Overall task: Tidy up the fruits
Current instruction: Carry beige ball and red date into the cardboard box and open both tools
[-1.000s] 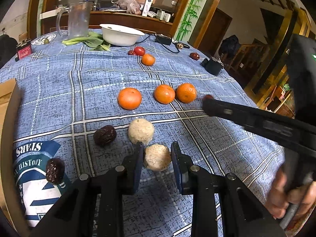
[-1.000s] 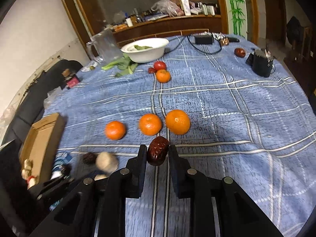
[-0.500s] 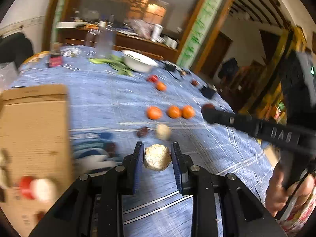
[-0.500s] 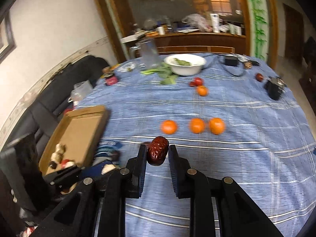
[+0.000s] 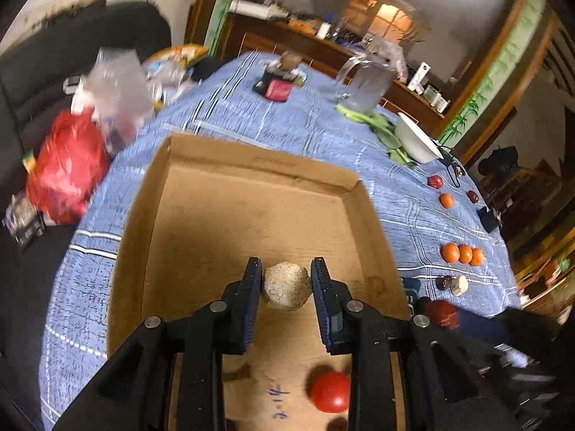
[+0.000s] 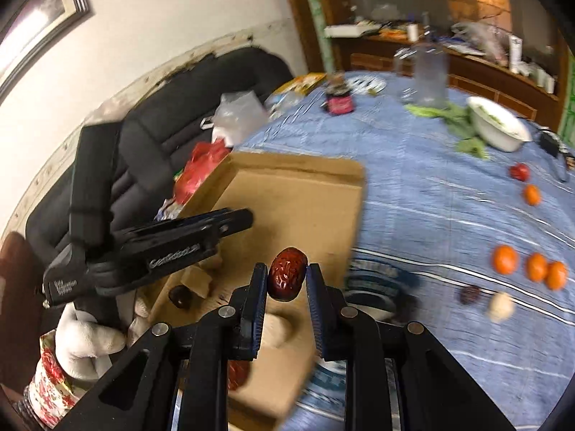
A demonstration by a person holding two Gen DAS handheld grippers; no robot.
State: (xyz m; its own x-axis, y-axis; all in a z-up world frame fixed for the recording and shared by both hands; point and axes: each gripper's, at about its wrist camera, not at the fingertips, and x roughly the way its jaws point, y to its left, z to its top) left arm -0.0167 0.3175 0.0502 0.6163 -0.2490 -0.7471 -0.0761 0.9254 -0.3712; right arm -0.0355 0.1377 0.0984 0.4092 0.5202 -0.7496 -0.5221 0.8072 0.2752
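Observation:
My left gripper (image 5: 286, 283) is shut on a pale round fruit (image 5: 286, 284) and holds it above the open cardboard box (image 5: 251, 215). A red fruit (image 5: 330, 391) lies in the box near its front. My right gripper (image 6: 286, 282) is shut on a red date (image 6: 287, 278), over the box's right side (image 6: 309, 197). The left gripper also shows in the right wrist view (image 6: 230, 224), to the left. Three oranges (image 6: 530, 267), a dark date (image 6: 470, 294) and a pale fruit (image 6: 501, 307) sit on the blue tablecloth to the right.
A white bowl (image 6: 497, 127) with greens, a glass jug (image 6: 429, 79), a red fruit (image 6: 520, 171) and an orange (image 6: 532, 194) stand farther back. A black sofa (image 6: 161, 125) with bags lies left of the table. A gloved hand (image 6: 86, 337) holds the left gripper.
Both grippers have swung left from the fruit rows to above the cardboard box, each still holding its fruit. The left gripper now points straight into the box.

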